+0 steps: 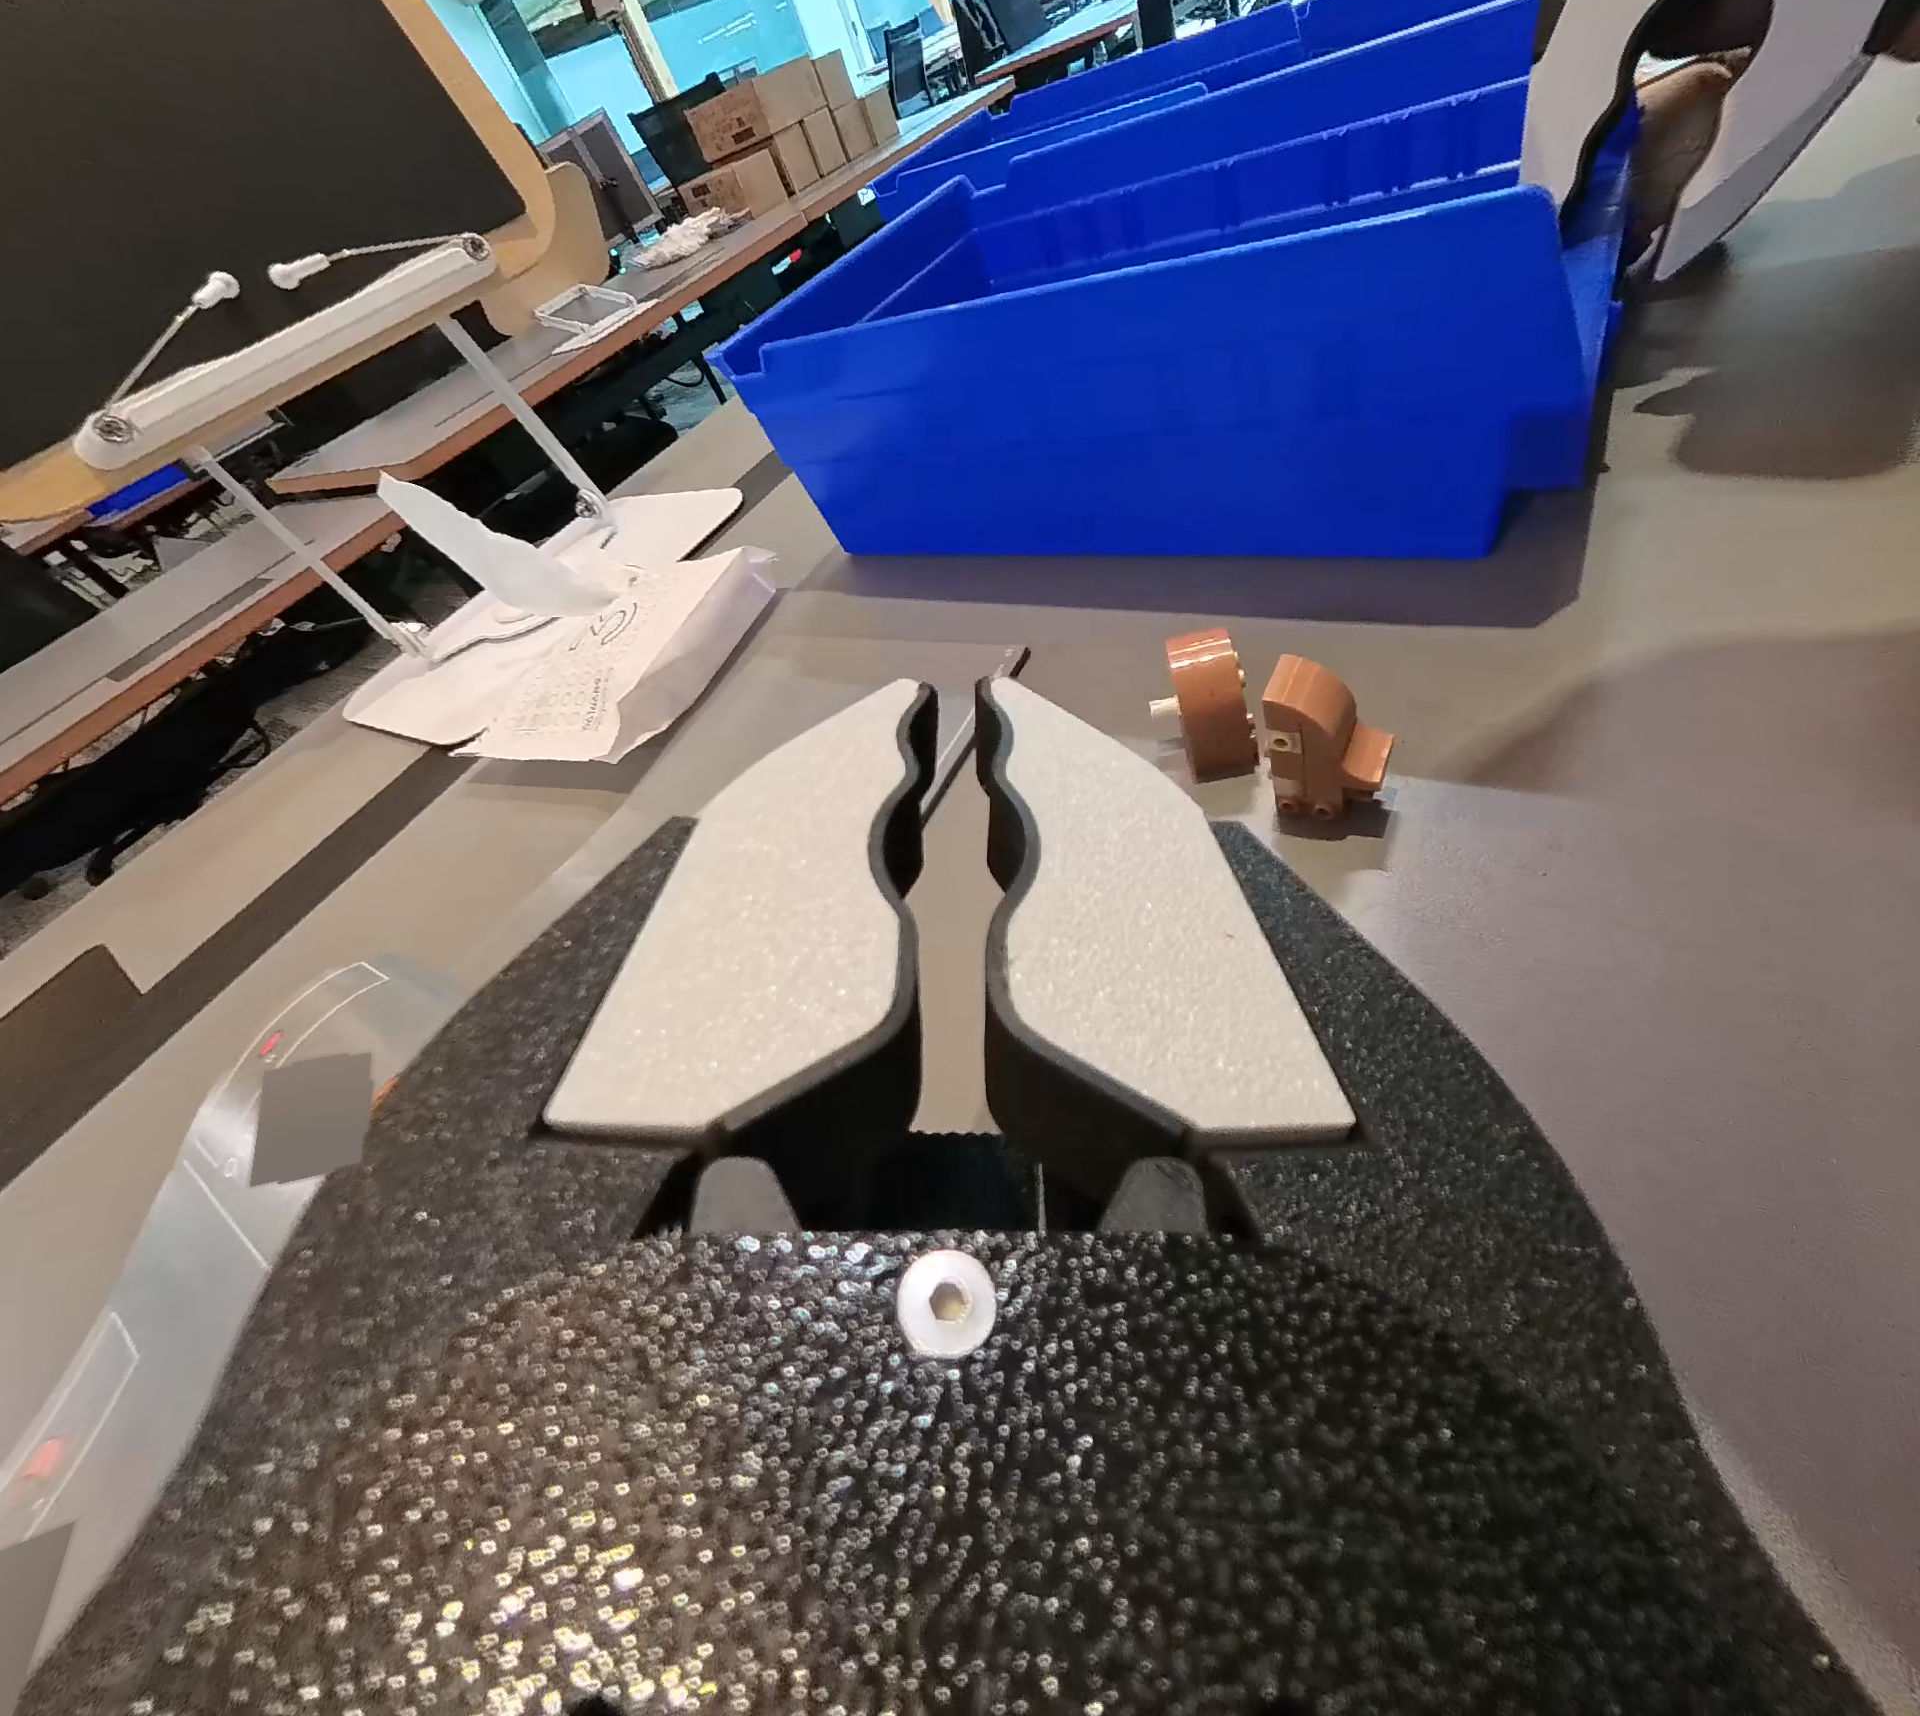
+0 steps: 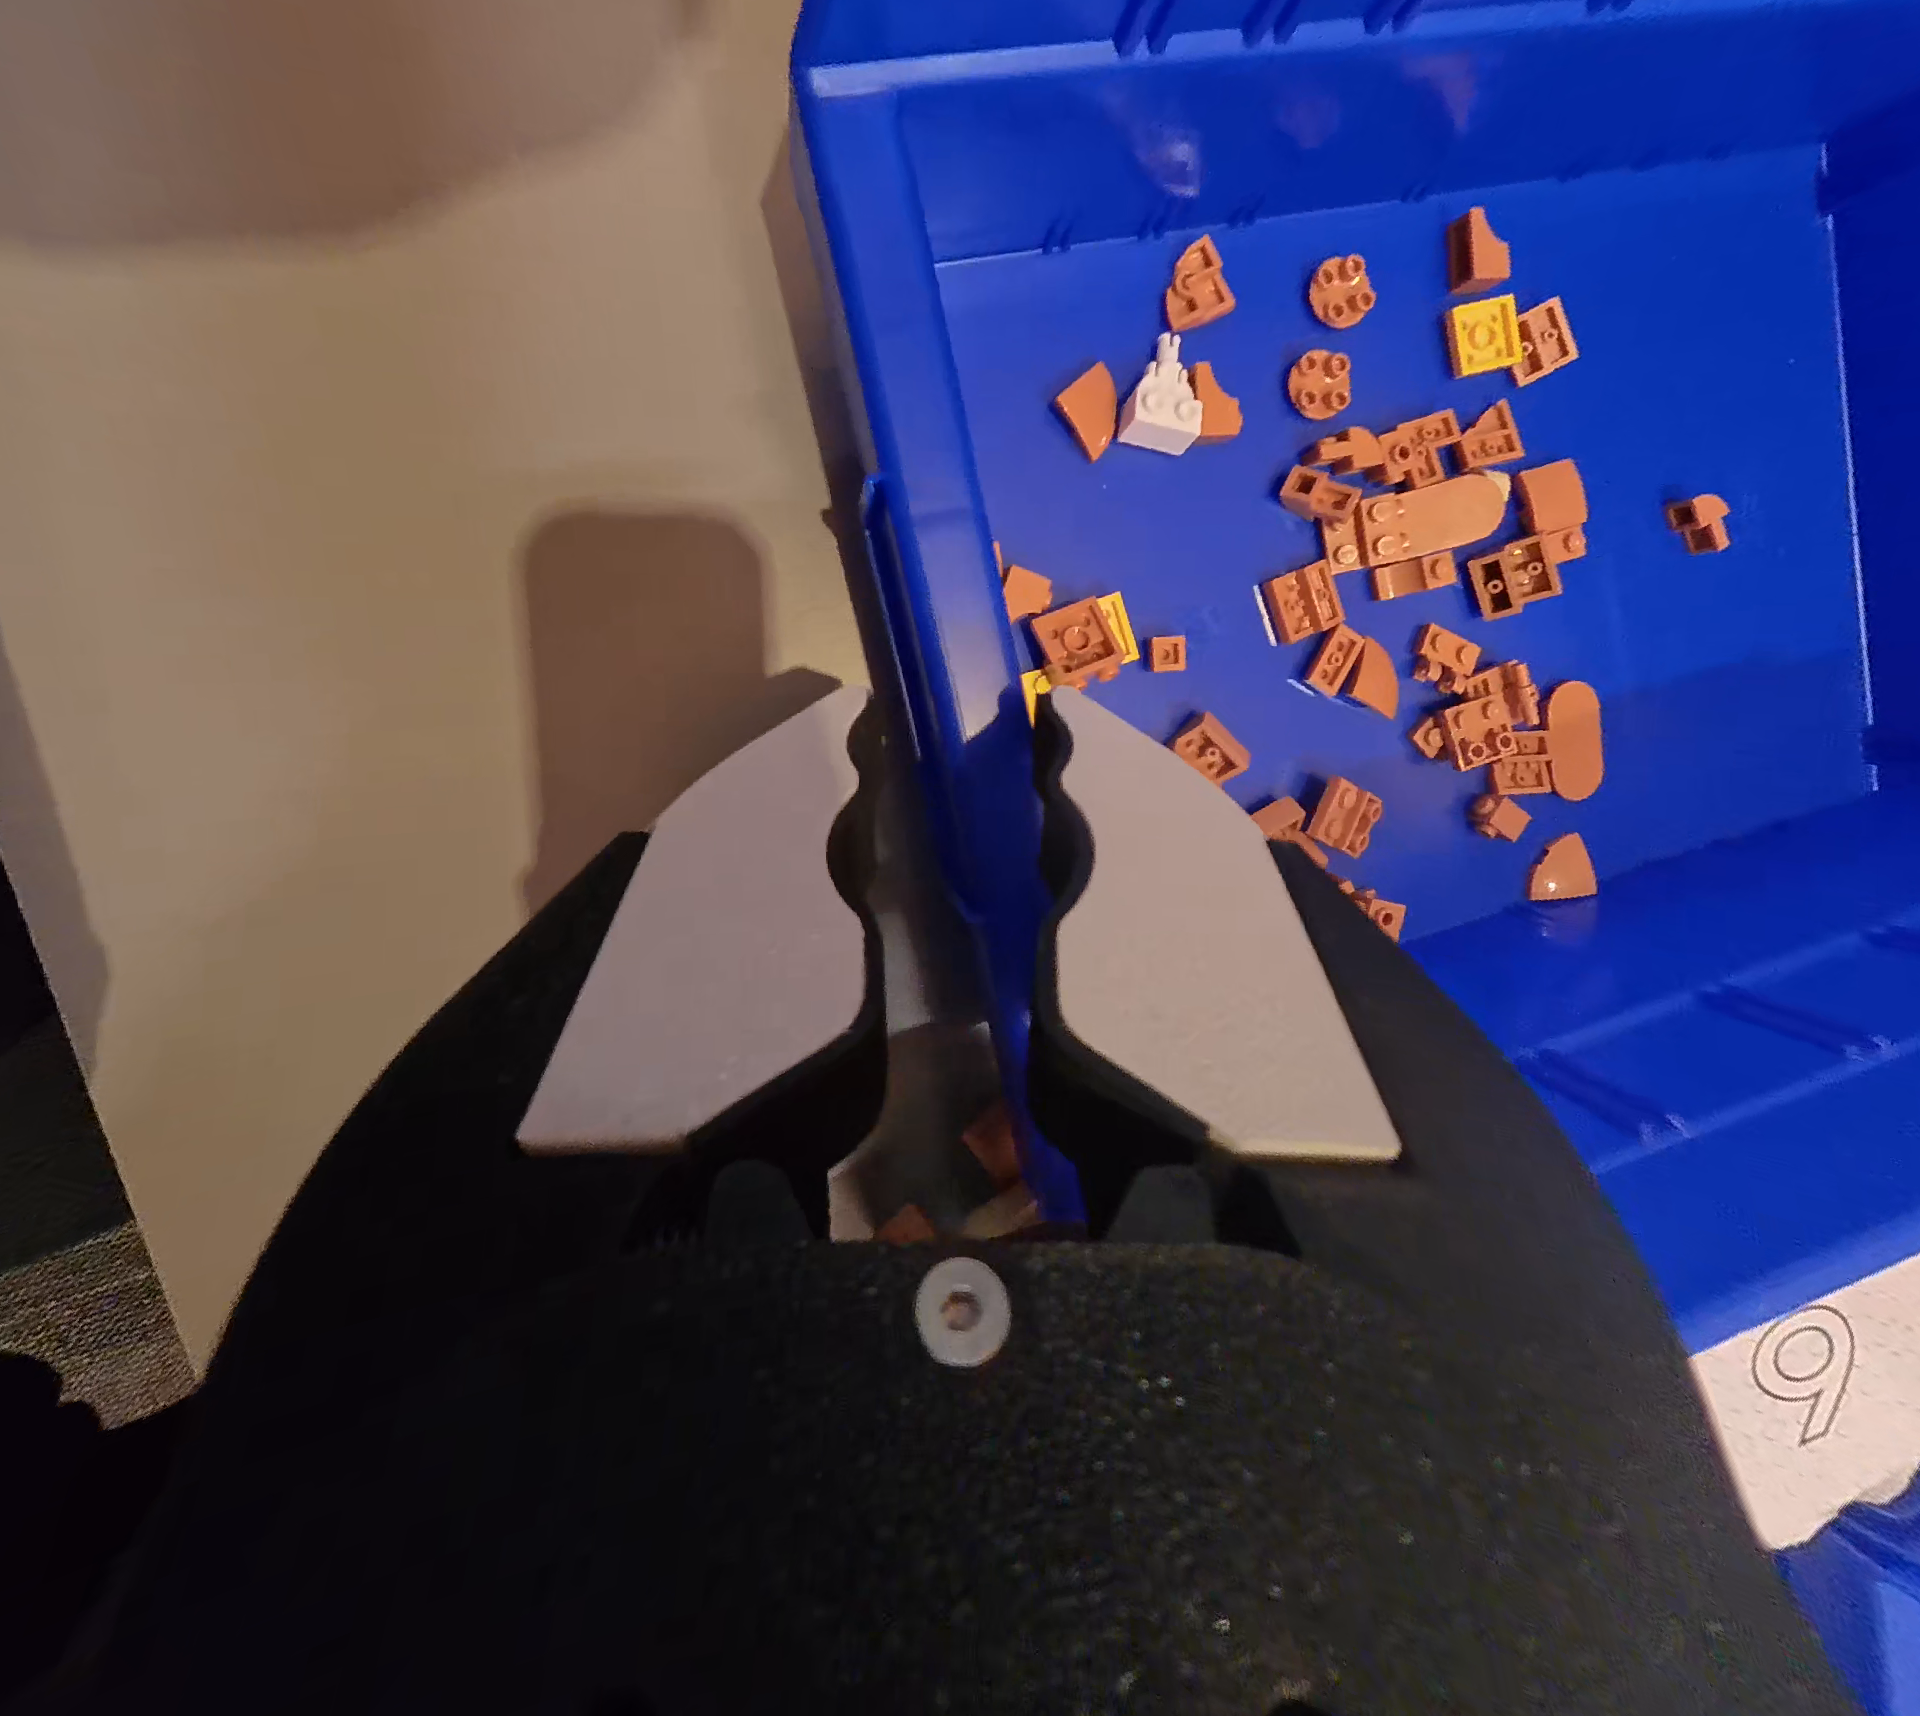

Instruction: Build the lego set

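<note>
Left hand-held gripper [image 1: 956,700] is held low over the bench [image 1: 1558,939], jaws nearly closed on nothing; two brown brick assemblies [image 1: 1210,705] are found just beside it to the right. Right hand-held gripper [image 2: 956,721] is set astride the blue bin [image 2: 914,419] side wall, fingers against either face. Loose bricks [image 2: 1455,523] are scattered inside. Brown pieces [image 2: 992,1147] under the jaws cannot be made out.

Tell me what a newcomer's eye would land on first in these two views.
First, the bright blue plastic bin, its floor strewn with small brown building bricks; the right gripper straddles the bin's side wall. In the left wrist view, two small brown brick-built pieces stand on the grey table, just right of the nearly shut, empty left gripper.
</note>
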